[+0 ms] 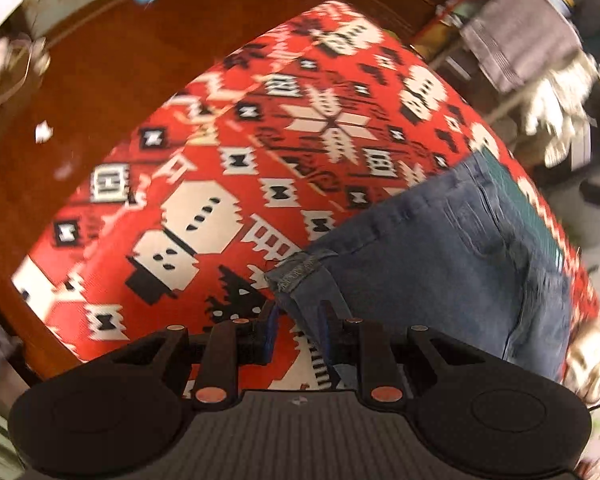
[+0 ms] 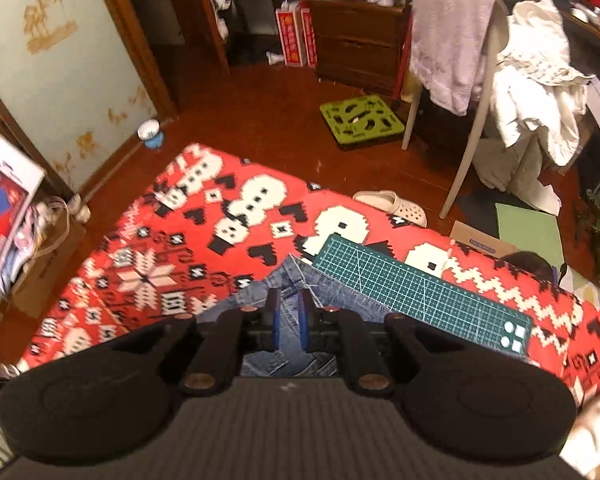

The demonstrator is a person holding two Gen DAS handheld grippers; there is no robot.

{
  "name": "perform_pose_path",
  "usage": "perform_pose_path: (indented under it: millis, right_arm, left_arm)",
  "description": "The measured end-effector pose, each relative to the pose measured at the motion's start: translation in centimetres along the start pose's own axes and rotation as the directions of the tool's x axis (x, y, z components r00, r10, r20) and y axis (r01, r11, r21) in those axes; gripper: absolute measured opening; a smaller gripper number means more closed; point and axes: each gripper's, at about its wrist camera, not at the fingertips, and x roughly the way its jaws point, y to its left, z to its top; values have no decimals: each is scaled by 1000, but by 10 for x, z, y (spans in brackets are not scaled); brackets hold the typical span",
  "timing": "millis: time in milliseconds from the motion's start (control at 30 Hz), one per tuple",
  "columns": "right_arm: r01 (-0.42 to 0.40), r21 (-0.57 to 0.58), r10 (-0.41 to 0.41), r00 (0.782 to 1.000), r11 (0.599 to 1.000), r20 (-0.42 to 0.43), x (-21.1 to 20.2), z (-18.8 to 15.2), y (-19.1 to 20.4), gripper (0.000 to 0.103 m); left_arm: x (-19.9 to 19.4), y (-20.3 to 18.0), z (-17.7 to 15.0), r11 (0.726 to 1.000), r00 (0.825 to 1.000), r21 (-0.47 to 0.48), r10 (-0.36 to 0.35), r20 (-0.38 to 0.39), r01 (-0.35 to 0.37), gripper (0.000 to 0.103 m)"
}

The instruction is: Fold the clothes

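From my left camera, the left claw (image 1: 296, 316) points steeply down over the table (image 1: 204, 168), which is covered in a red cloth with white and black knitted-style figures. The jeans (image 1: 440, 264) lie on the right half of that view, spreading from the claw's tips out toward the table's far right edge. A hemmed leg end (image 1: 300, 272) sits just ahead of the claw, and the denim runs down between its blue-padded fingers (image 1: 272, 320). The jaws stand narrowly apart with fabric in the gap, but I cannot tell whether the pads actually press on it. A strip of the green cutting mat (image 1: 516, 192) shows beyond the jeans, along their far side.

From my right camera, the right claw (image 2: 288, 304) also tilts downward, with its jaws nearly together. The jeans (image 2: 292, 280) lie directly under and ahead of it, the denim filling the slim gap between the fingers (image 2: 274, 312); whether the cloth is pinched or only seen through the gap I cannot tell. The green cutting mat (image 2: 420, 292) lies just right of the claw, its near edge touching or slightly overlapping the jeans.
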Motion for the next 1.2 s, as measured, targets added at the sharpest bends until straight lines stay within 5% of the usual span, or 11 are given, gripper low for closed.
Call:
perform_pose_path:
  millis: [167,533,933,1100,1200]
  right_arm:
    - [-5,-65,3,999,998,-36,56,9,-3,18]
    - [-39,-163,17,991,986,-132,157,26,-5,27]
    - [-96,-161,62,978,982,-201,194,26,-2,26]
    - [-108,-164,73,976,981,-207,194,27,-2,21]
    - [-107,-171,69,975,979,-213,195,27,-2,9]
  left_arm:
    - [16,15,6,994,999,-101,-47,10,48,30]
    - [42,13,6,992,998,-111,-59,-4,59,33]
    - [48,25,7,964,993,-236,-119,22,121,35]
    - [46,35,5,922,984,-345,-171,50,178,32]
    - [45,40,4,912,986,-376,-155,63,167,11]
